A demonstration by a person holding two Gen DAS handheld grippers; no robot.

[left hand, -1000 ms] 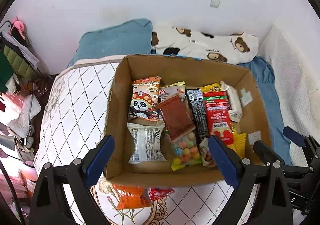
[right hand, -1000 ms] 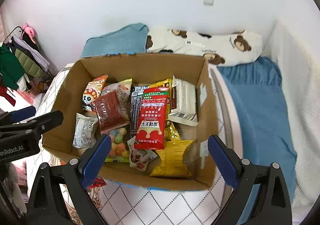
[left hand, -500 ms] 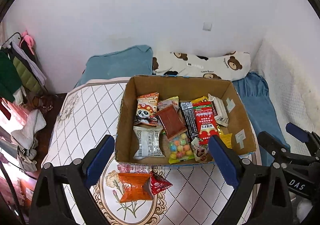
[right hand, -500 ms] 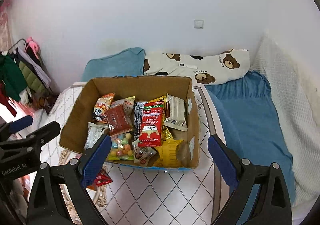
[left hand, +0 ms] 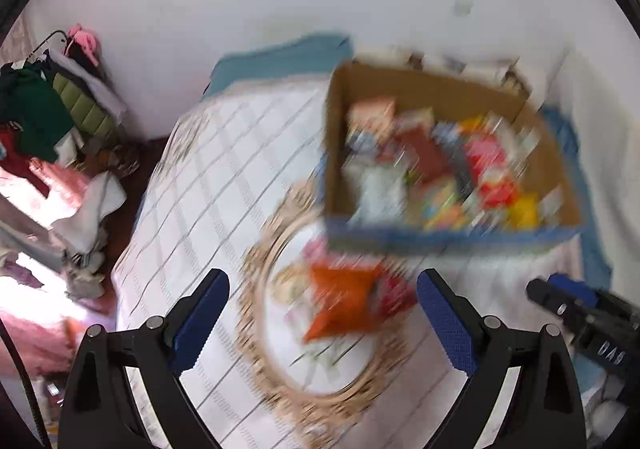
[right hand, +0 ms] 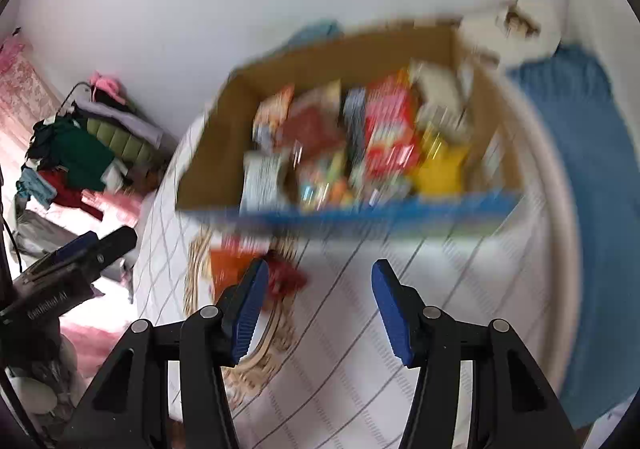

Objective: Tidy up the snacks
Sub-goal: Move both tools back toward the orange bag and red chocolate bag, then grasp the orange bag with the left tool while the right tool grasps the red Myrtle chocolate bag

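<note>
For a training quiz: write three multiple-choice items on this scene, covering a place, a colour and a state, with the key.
1. Where does the orange snack packet lie?
A. on the quilt in front of the cardboard box
B. inside the box
C. on the blue blanket

2. What colour are the gripper pads?
A. red
B. blue
C. green

3. What is between the right gripper jaws?
A. the orange packet
B. a box flap
C. nothing

Key: 1 A, it sits outside the box's near wall; 2 B, blue pads show in both wrist views; 3 C, the jaws have just been closing with only quilt behind the gap.
</note>
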